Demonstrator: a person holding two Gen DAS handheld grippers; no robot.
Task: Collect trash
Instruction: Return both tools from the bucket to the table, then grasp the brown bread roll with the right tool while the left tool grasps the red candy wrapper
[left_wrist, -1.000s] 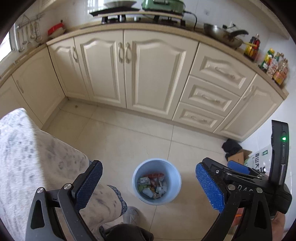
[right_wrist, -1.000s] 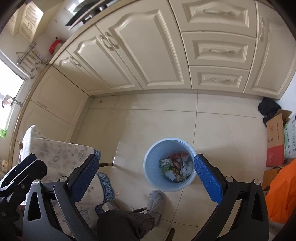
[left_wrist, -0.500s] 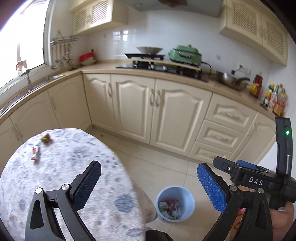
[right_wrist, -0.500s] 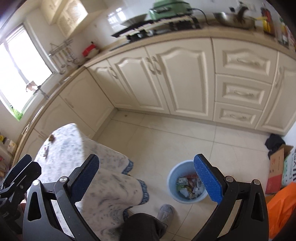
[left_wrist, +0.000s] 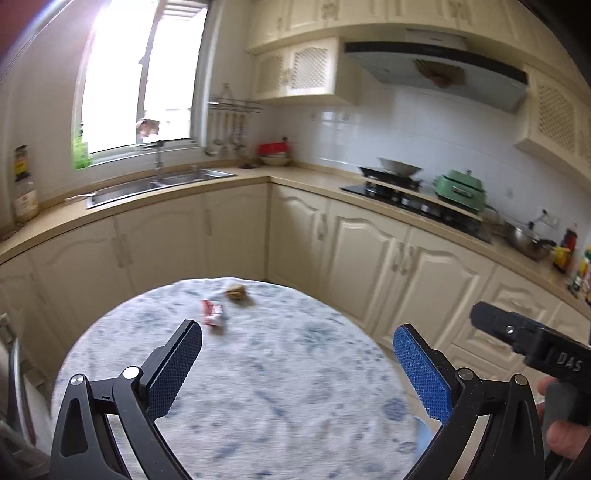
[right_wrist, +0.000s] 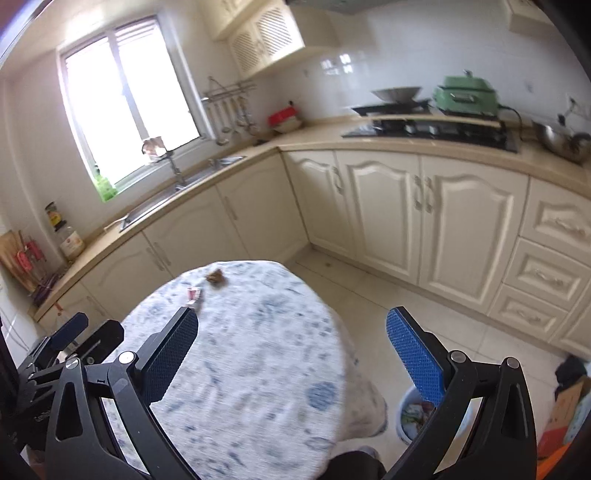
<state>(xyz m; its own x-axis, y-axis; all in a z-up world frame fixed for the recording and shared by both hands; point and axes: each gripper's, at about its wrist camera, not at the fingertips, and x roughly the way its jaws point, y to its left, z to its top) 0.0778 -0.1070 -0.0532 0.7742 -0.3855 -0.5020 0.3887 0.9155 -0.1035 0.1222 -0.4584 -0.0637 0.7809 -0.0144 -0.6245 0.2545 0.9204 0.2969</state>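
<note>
While a second before both cameras had looked straight down at the blue bin on the floor, they had since swung up and now faced across the round, cloth-covered worktop toward the sink corner, the picture smeared by that motion. I judged that a drop into the bin had been finished and the search for the next piece had begun. The left hand-held gripper stood with its blue pads wide apart and nothing between them, and the right hand-held gripper was likewise spread and empty. Two pieces of trash remained at the far side of the worktop: a red-and-white wrapper at about 11 o'clock from the left gripper, and a brown crumpled scrap just beyond it toward 12, close beside but apart. In the right view they sat further off at 11 o'clock, wrapper and scrap. The wrapper lay flat, its long axis running roughly from 11 to 5 o'clock in the left view, red end away; blur made finer reading uncertain. The scrap was a lump with no clear axis. The bin stood on the floor at 4 o'clock, beside the worktop's edge, partly hidden behind the right pad, already holding wrappers.
</note>
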